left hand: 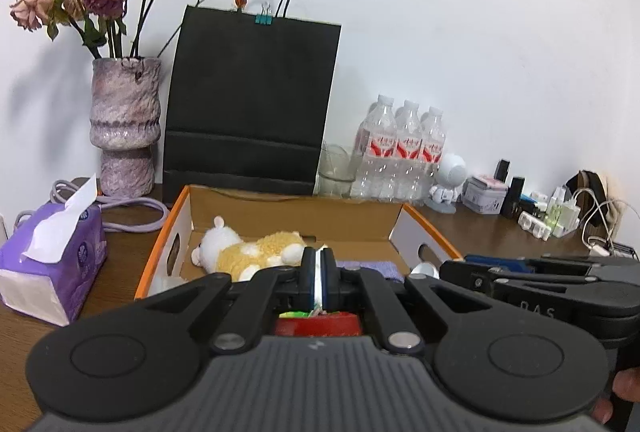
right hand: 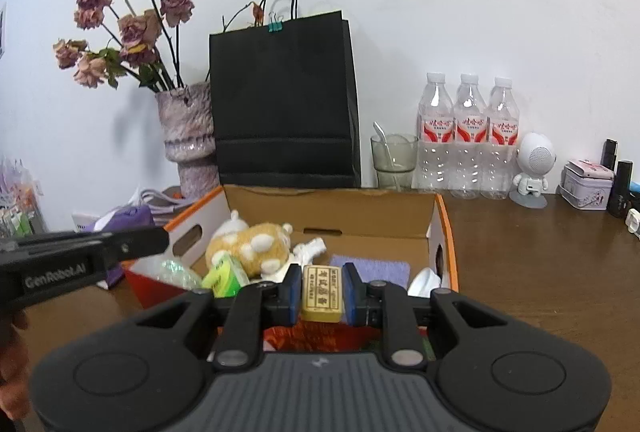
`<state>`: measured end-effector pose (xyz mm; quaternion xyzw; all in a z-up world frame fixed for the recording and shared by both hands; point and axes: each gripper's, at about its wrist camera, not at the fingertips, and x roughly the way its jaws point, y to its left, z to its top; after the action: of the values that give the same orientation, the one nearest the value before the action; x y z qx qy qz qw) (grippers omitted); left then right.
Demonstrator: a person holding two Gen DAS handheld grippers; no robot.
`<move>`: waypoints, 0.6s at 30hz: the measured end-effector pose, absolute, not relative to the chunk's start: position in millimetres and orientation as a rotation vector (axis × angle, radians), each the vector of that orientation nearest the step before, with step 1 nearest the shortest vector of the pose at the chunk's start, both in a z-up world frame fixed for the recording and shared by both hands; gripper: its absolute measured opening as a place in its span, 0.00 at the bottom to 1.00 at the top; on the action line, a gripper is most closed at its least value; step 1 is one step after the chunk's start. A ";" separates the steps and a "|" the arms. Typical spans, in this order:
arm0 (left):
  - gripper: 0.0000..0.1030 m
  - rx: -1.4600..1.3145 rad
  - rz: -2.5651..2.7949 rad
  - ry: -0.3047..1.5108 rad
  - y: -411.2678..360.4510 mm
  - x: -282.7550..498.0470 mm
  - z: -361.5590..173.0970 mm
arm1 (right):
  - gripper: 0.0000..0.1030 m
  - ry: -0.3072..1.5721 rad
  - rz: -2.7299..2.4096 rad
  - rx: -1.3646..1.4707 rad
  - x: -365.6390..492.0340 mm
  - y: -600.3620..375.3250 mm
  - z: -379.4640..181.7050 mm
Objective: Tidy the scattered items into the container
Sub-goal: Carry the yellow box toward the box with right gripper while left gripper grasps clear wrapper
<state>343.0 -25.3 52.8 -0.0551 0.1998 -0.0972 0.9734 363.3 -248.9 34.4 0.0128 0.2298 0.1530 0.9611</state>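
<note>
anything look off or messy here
Nothing spilled or broken. The roses in the vase are dried and drooping. The plush toy lies on its side in the box, and the right gripper holds a yellow block.

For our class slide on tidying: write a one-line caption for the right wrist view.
Right claw grips a yellow eraser above the cardboard box holding a plush toy.

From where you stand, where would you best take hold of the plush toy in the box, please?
Probably across the plush toy's tan back, coming from above: it lies on its side in the cardboard box, whose walls block a sideways approach. The right claw must first release its yellow eraser.
</note>
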 end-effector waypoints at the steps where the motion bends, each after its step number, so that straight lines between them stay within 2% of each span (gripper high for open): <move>1: 0.04 -0.108 -0.196 0.416 -24.3 342.7 48.8 | 0.19 0.467 0.310 0.015 361.8 -247.9 32.3; 6: 0.07 -0.099 -0.203 0.527 -12.4 327.8 23.4 | 0.19 0.513 0.315 -0.031 343.7 -250.3 14.6; 7: 0.14 -0.089 -0.206 0.561 -10.4 323.1 16.4 | 0.19 0.524 0.316 -0.042 336.7 -251.5 9.8; 9: 0.55 -0.076 -0.207 0.615 -8.6 313.6 2.5 | 0.19 0.547 0.317 -0.056 324.4 -254.3 0.3; 12: 0.62 -0.053 -0.197 0.658 -10.3 302.1 -14.9 | 0.19 0.578 0.321 -0.059 308.4 -257.7 -13.5; 14: 0.74 -0.052 -0.184 0.694 -11.4 299.8 -25.0 | 0.19 0.592 0.325 -0.052 301.1 -258.7 -20.4; 17: 0.75 0.004 -0.151 0.704 -18.1 297.7 -35.3 | 0.19 0.606 0.333 -0.049 293.0 -257.5 -26.7; 18: 0.64 0.031 -0.131 0.694 -20.7 295.4 -36.9 | 0.19 0.608 0.336 -0.048 290.8 -257.0 -27.8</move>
<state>295.4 -20.7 -36.9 0.0154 0.3399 -0.0642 0.9381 290.8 -257.0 -27.8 -0.0235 0.2979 0.1645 0.9400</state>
